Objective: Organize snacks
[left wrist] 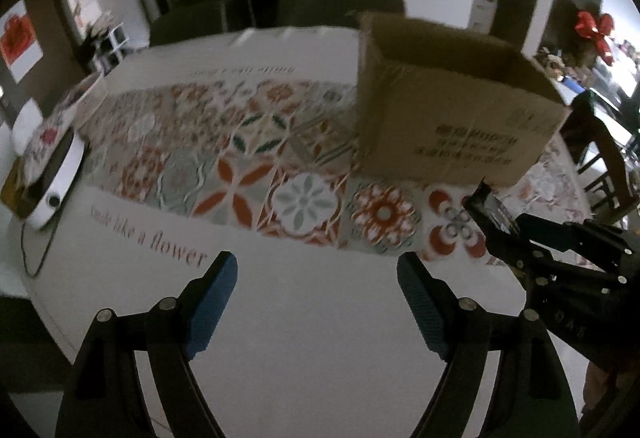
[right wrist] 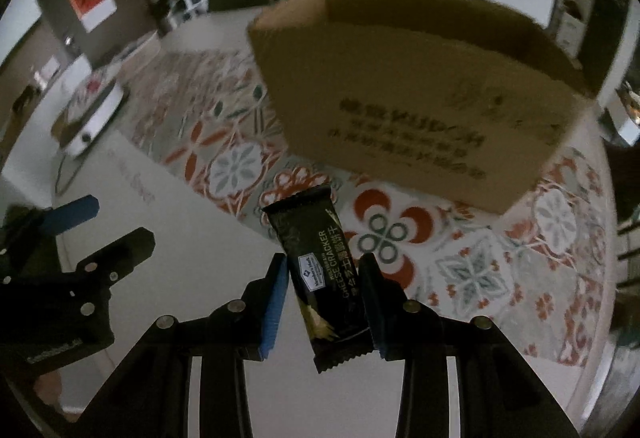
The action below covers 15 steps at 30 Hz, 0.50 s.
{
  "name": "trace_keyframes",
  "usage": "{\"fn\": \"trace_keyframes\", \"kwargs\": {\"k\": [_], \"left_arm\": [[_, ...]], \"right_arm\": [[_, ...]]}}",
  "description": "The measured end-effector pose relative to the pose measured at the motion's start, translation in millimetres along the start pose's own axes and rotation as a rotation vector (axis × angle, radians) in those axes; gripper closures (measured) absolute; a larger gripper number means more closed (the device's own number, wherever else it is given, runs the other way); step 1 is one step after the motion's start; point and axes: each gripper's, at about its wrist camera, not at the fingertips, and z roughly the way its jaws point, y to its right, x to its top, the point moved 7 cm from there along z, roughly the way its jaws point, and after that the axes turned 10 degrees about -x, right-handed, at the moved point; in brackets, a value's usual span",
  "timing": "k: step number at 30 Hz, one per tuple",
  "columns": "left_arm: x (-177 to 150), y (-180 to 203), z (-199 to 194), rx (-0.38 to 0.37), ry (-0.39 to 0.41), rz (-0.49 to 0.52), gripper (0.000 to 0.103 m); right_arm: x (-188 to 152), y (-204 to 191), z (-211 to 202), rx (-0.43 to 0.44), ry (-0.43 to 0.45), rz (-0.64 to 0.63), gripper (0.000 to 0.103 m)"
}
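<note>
In the left wrist view, the left gripper hung with jaws wide apart and empty over the near white edge of the tile-patterned tablecloth, the open brown cardboard box standing far right. In the right wrist view, the right gripper clamped a black cheese-cracker packet lengthwise, nose toward the box, probably for dropping in, though blur hid the box's contents.

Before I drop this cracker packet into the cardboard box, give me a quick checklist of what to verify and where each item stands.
1. Cheese cracker packet sits between the right gripper pads: ok.
2. Pads fully closed on it: cannot tell; a slight gap shows on one side.
3. Cardboard box top open: ok.
4. Room inside the box: cannot tell, interior hidden.
5. Left gripper open, empty and away from the box: ok.
6. Packet above the box opening: not ok, it is short of it.
</note>
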Motion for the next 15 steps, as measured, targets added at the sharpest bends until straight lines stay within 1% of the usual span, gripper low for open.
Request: {"fn": "trace_keyframes", "kwargs": {"k": [1, 3, 4, 5, 7, 9, 11, 12, 15], "left_arm": [[5.4, 2.5, -3.4, -0.005, 0.014, 0.017, 0.017], [12.0, 6.2, -8.2, -0.009, 0.034, 0.041, 0.015], [16.4, 8.7, -11.5, -0.014, 0.048, 0.056, 0.014], [19.5, 10.5, -13.3, -0.020, 0.058, 0.066, 0.012], [24.7, 13.6, -15.0, -0.035, 0.068, 0.083, 0.011], [26.1, 15.8, -13.9, -0.042, 0.068, 0.101, 0.011], [24.5, 18.0, -10.6, -0.034, 0.063, 0.127, 0.011], [23.0, 19.0, -8.8, -0.032, 0.062, 0.133, 0.011], [14.3, 23.4, -1.7, -0.048, 0.044, 0.149, 0.011]], "right_arm": [[1.1, 2.5, -3.2, -0.009, 0.008, 0.008, 0.066], [4.2, 8.5, -13.6, -0.032, 0.031, 0.044, 0.069], [5.2, 11.2, -17.7, -0.035, 0.039, 0.055, 0.072], [6.8, 13.2, -21.9, -0.039, 0.050, 0.071, 0.078], [10.0, 16.7, -30.2, -0.056, 0.075, 0.091, 0.078], [9.2, 20.0, -29.5, -0.074, 0.066, 0.100, 0.078], [7.2, 24.9, -29.2, -0.086, 0.070, 0.114, 0.078], [4.3, 27.4, -27.3, -0.103, 0.065, 0.114, 0.078], [-6.6, 31.4, -22.1, -0.116, 0.042, 0.128, 0.076]]}}
